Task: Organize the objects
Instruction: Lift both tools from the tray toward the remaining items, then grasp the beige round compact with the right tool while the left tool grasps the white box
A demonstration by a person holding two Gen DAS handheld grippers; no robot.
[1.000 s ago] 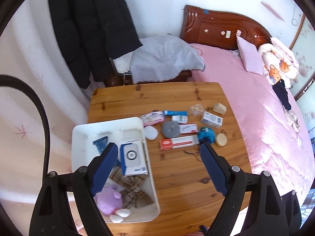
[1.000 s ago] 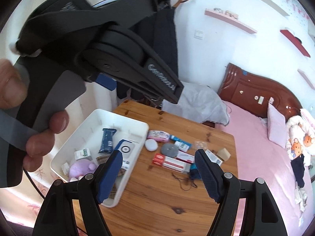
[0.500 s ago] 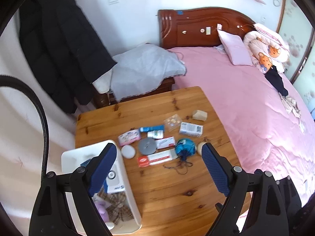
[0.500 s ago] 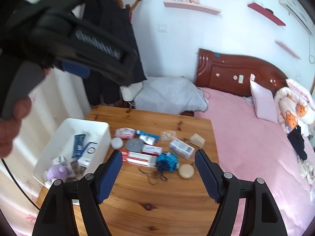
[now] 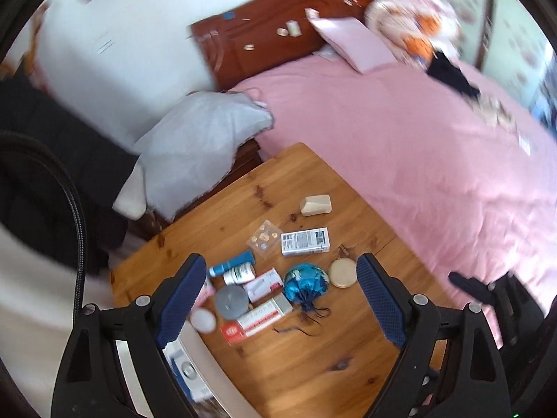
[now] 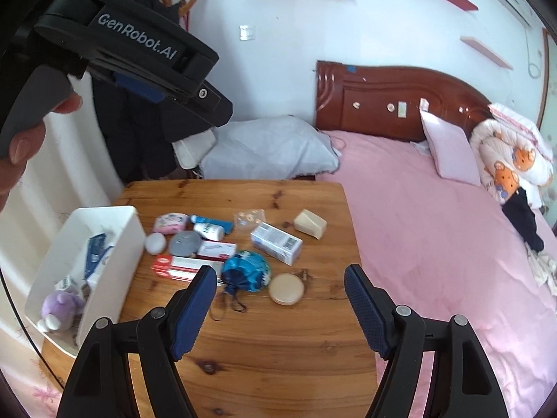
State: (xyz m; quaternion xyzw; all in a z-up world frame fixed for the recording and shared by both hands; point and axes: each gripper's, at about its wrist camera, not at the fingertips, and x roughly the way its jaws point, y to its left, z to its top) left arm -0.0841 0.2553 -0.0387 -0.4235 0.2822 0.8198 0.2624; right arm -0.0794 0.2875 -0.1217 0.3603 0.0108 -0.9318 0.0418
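Note:
Small items lie loose on a wooden table (image 6: 261, 348): a blue drawstring pouch (image 6: 245, 270), a round tan compact (image 6: 287, 289), a white carton (image 6: 276, 242), a beige wedge (image 6: 310, 223), a red-and-white box (image 6: 184, 266) and a grey disc (image 6: 185, 242). My right gripper (image 6: 278, 308) hovers open and empty above the pouch and compact. My left gripper (image 5: 281, 296) is open and empty too, high over the pouch (image 5: 306, 278) and compact (image 5: 343, 273). A white bin (image 6: 118, 264) at the table's left holds a purple plush toy (image 6: 61, 308) and several packets.
A pink bed (image 6: 435, 244) runs along the table's right edge. A grey cloth (image 6: 268, 149) covers furniture behind the table, beside a dark coat (image 6: 139, 146). A hand (image 6: 21, 139) holds the left gripper's body at the upper left of the right wrist view.
Both grippers swung right and came lower over the table. The left view rolled, so the bin slid to its lower left edge. Both grippers stayed open and empty.

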